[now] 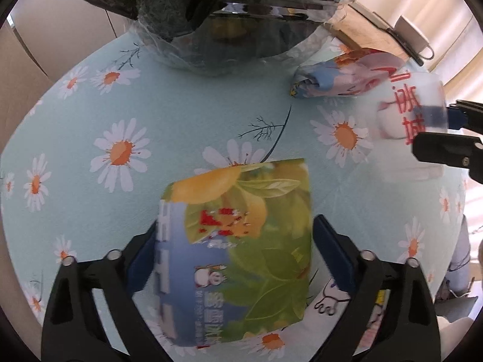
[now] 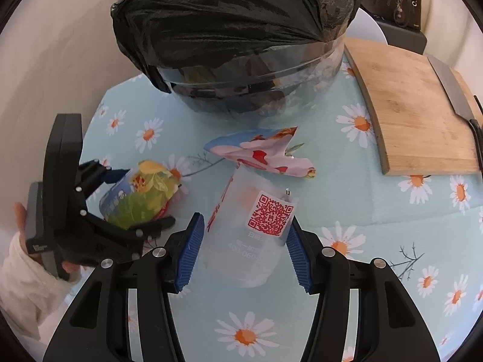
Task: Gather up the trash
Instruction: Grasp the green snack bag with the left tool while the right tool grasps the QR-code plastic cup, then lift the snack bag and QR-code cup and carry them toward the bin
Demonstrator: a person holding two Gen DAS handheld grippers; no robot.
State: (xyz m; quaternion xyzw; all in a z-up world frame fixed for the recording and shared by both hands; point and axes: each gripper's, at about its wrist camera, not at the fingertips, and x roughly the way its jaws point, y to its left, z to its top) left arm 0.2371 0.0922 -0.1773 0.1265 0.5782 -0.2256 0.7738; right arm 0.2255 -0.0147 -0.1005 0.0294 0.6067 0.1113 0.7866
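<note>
A green and yellow drink carton [image 1: 241, 241] lies on the daisy tablecloth [image 1: 181, 114] between the fingers of my left gripper [image 1: 235, 226]. Its left pad is at the carton's side and the right pad stands just off it, so the jaws are open. My right gripper [image 2: 245, 218] is shut on a translucent plastic cup [image 2: 241, 241] with a red QR code, pads pressing both sides. That cup [image 1: 413, 111] also shows blurred at the right of the left wrist view. A pink and blue wrapper [image 2: 262, 154] lies flat beyond the cup. The right wrist view shows the left gripper [image 2: 145, 196] around the carton [image 2: 142, 199].
A clear bowl lined with a black bag [image 2: 241, 45] stands at the back of the table. A wooden cutting board [image 2: 422, 105] with a knife [image 2: 452, 84] lies at the right. A hand in a cream sleeve [image 2: 30, 271] holds the left gripper.
</note>
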